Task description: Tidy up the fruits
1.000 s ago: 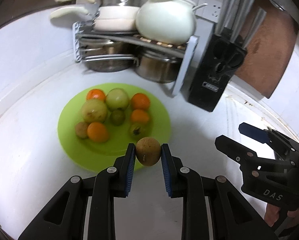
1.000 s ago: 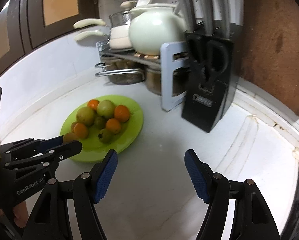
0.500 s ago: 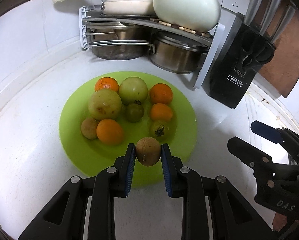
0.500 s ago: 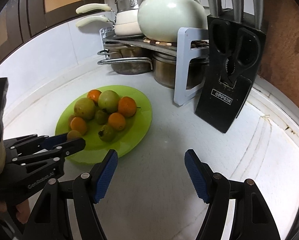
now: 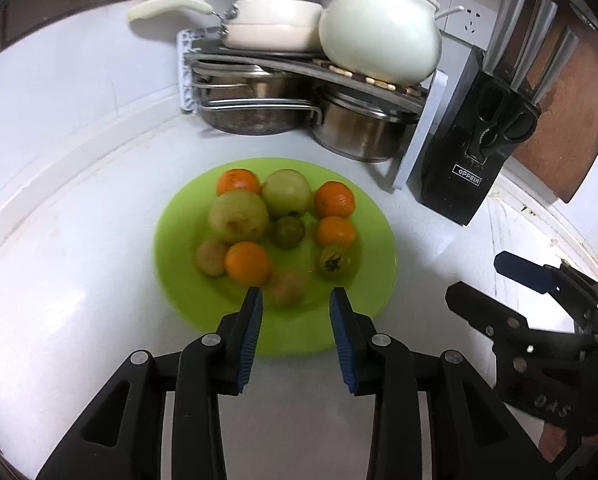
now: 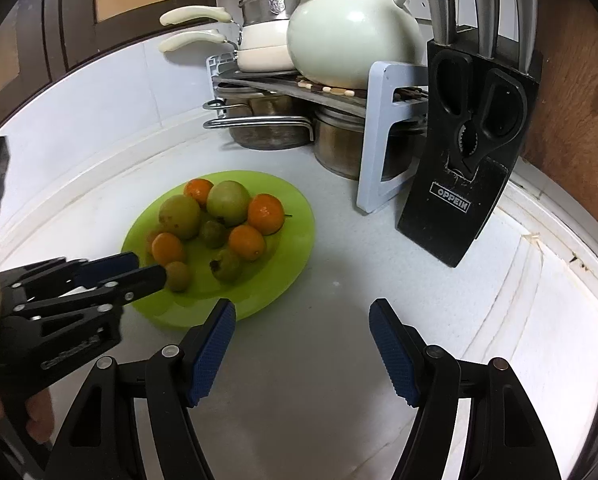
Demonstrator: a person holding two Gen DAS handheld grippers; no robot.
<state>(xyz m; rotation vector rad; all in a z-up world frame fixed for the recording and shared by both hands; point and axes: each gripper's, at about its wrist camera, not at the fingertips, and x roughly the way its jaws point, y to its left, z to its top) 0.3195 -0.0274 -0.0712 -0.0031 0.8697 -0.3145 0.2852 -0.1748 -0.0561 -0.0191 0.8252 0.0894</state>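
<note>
A lime-green plate (image 5: 179, 280) on the white counter holds several oranges, green fruits and small brown ones. A small brown fruit (image 5: 287, 288), blurred, lies on the plate's near part, just ahead of my left gripper (image 5: 295, 294). That gripper's jaws are opening and its blue pads do not touch the fruit. In the right wrist view the same fruit (image 6: 177, 276) sits on the plate (image 6: 291, 216) at the tip of the left gripper (image 6: 147, 268). My right gripper (image 6: 303, 306) stands open over bare counter right of the plate, with nothing between its fingers.
Behind the plate a two-tier rack (image 5: 299, 64) carries a white pot, a saucepan and steel pots. A black knife block (image 5: 475, 152) and a wooden board (image 5: 571, 120) stand at the right. Tiled wall curves around the back and left.
The left jaws have parted and the brown fruit has dropped from between them onto the near part of the plate. The right gripper stays open beside it.
</note>
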